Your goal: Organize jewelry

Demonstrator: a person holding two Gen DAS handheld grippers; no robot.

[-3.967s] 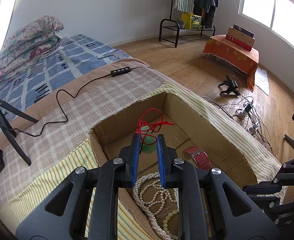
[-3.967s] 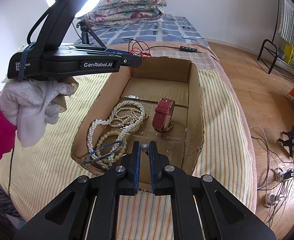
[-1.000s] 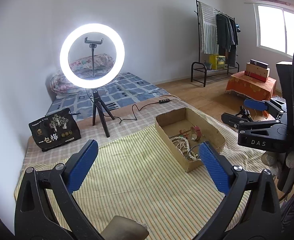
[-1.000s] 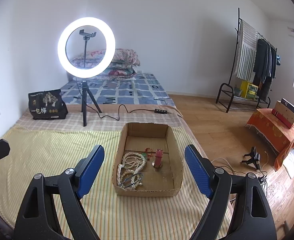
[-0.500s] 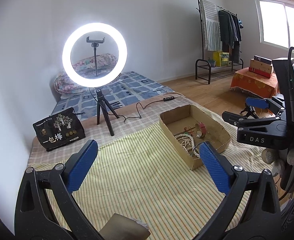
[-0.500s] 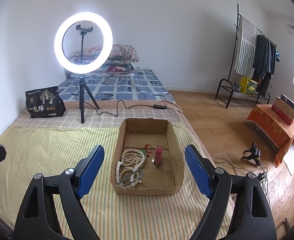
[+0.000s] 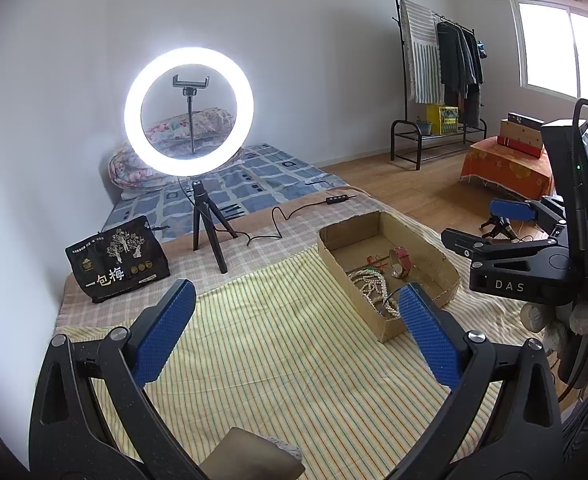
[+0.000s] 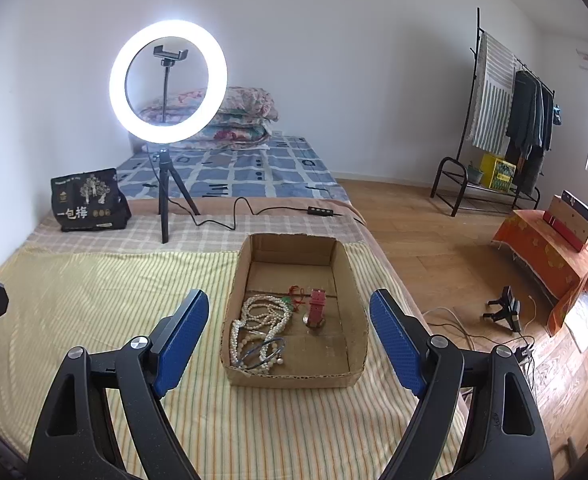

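Note:
An open cardboard box [image 8: 356,280] sits on the striped cloth. Inside lie pearl necklaces [image 8: 260,316], a blue bangle [image 8: 263,350], a red-strap watch [image 8: 316,308] and a red cord with a green pendant [image 8: 294,294]. My right gripper [image 8: 289,294] hangs back from the box, open and empty, framing it. My left gripper [image 7: 297,286] is also open and empty, to the left of the box [image 7: 358,304]; the pearls [image 7: 370,284] and the watch [image 7: 400,262] show there too. The right gripper [image 7: 478,222] appears at that view's right edge, beyond the box.
A lit ring light [image 8: 168,80] on a tripod and a black printed bag [image 8: 88,200] stand behind the cloth, with a cable and its controller [image 8: 320,211]. The bed drops off on the right to wood floor with cables, a clothes rack [image 8: 506,120] and an orange-covered table [image 8: 546,256].
Four seconds ago both grippers were shut low over the box, the left on the red cord. Both have since drawn back and opened. Over the last second almost nothing has shifted.

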